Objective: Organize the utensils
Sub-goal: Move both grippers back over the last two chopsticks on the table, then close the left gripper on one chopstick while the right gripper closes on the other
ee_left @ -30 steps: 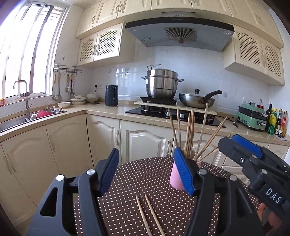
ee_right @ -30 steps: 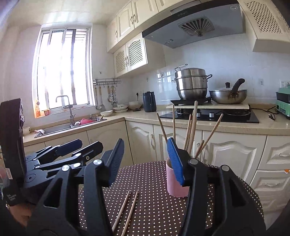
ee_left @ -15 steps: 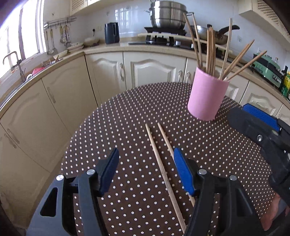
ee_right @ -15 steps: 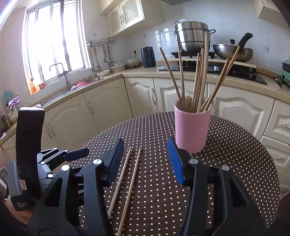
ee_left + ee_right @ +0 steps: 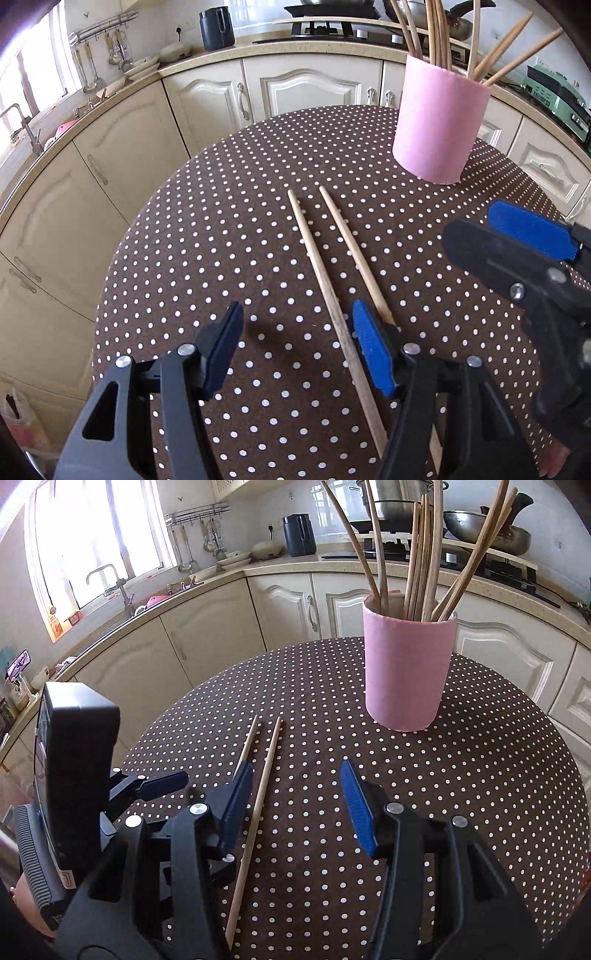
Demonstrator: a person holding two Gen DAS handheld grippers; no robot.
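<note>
Two loose wooden chopsticks [image 5: 325, 280] lie side by side on the brown polka-dot table [image 5: 221, 236]; they also show in the right wrist view [image 5: 260, 790]. A pink cup [image 5: 439, 122] holding several chopsticks stands at the far side, and shows in the right wrist view [image 5: 406, 668]. My left gripper [image 5: 295, 343] is open and empty, low over the table, with the left chopstick running between its jaws. My right gripper [image 5: 295, 805] is open and empty, with one chopstick between its jaws; it appears in the left wrist view [image 5: 517, 251] at the right.
The round table's edge [image 5: 110, 258] drops off to the left. Cream kitchen cabinets [image 5: 207, 107] and a counter with a stove and wok [image 5: 480, 528] stand behind. A sink [image 5: 110, 587] is under the window at left.
Both grippers have tilted down from facing the kitchen and dropped closer to the table, so the two loose chopsticks now lie between or beside their open jaws.
</note>
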